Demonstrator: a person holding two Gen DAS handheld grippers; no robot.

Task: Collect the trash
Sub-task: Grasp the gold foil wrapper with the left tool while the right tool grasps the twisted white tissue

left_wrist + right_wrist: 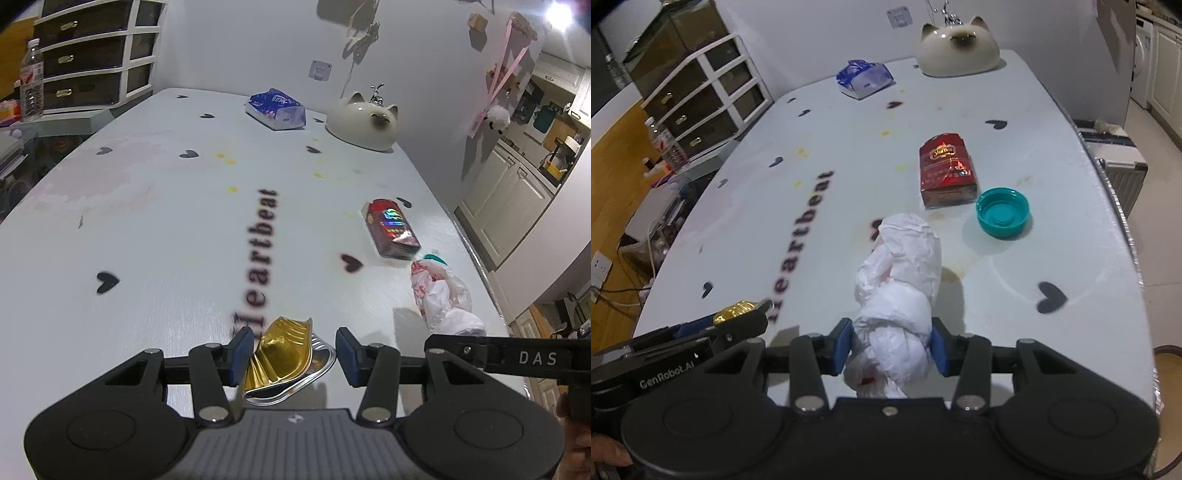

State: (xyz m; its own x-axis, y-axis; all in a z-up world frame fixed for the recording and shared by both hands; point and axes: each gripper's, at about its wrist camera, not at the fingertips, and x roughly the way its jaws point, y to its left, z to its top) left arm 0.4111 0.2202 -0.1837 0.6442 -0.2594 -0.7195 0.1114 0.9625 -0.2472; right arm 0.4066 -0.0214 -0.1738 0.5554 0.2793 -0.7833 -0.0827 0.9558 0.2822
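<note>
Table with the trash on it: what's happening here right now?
A person is clearing the table with a handheld gripper in each hand. The left gripper is clamped on a crumpled gold foil tray. The right gripper is squeezing one end of a scrunched white plastic bag. A red packet and a teal cap lie on the table beyond the bag, not yet picked up.
</note>
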